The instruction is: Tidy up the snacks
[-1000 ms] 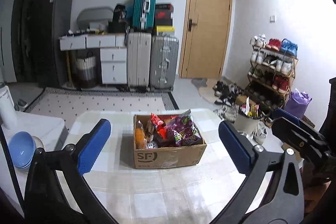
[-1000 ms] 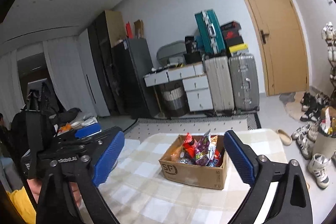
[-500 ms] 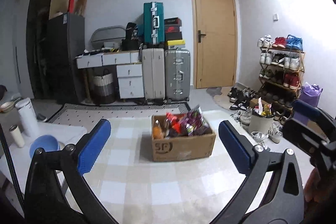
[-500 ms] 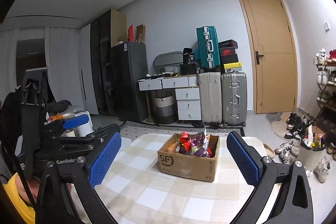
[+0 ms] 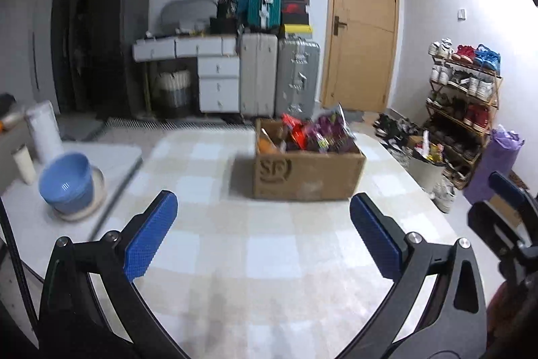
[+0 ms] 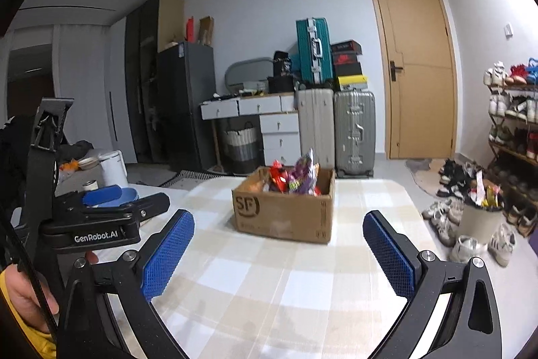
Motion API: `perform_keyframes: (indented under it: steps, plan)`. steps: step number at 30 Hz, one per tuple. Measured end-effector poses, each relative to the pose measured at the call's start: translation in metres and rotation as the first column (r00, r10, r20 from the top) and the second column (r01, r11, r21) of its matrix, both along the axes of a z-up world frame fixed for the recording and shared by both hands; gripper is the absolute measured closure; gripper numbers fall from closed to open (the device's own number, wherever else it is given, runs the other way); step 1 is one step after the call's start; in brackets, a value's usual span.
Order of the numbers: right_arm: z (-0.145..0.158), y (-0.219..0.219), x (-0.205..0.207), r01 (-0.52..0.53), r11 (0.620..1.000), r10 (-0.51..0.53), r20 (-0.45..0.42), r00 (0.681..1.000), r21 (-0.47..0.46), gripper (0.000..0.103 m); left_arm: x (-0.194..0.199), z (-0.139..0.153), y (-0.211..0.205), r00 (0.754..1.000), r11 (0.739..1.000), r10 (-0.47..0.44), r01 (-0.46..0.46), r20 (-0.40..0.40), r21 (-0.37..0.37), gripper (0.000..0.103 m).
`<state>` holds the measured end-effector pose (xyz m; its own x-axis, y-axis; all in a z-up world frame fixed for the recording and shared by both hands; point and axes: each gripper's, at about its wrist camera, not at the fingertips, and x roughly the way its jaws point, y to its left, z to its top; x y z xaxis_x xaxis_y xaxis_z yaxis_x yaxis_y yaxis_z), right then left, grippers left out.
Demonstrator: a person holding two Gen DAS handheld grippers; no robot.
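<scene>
At twelve o'clock on the checked table (image 5: 262,258), we face the brown cardboard snack box (image 5: 307,172), both left hand-held gripper (image 5: 264,238) and right hand-held gripper (image 6: 279,253) open and empty, about equally near.

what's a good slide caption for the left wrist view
Left gripper open and empty above a checkered table, facing a cardboard box heaped with snack packets.

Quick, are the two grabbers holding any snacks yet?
Left gripper: jaws open, holding nothing.
Right gripper: jaws open, holding nothing.
</scene>
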<state>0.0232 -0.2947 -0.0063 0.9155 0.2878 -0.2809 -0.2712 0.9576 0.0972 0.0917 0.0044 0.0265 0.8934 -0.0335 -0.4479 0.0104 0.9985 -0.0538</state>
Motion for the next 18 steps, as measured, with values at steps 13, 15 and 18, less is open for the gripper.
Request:
perform_keyframes:
  steps: [13, 15, 18]
  plan:
    - [-0.006, -0.01, 0.002, 0.03, 0.997, -0.027, -0.047, 0.999, 0.067, 0.001, -0.003, -0.01, -0.013, 1.0, 0.999, -0.03, 0.03, -0.004, 0.023, 0.0]
    - [-0.006, -0.01, 0.0, 0.028, 0.997, -0.025, -0.05, 0.998, 0.068, 0.001, -0.003, -0.008, -0.014, 1.0, 0.999, -0.028, 0.028, 0.001, 0.026, 0.0]
    - [-0.006, -0.01, 0.0, 0.024, 0.997, -0.02, -0.053, 0.998, 0.069, 0.001, -0.003, -0.01, -0.016, 1.0, 0.999, -0.03, 0.03, 0.002, 0.023, 0.0]
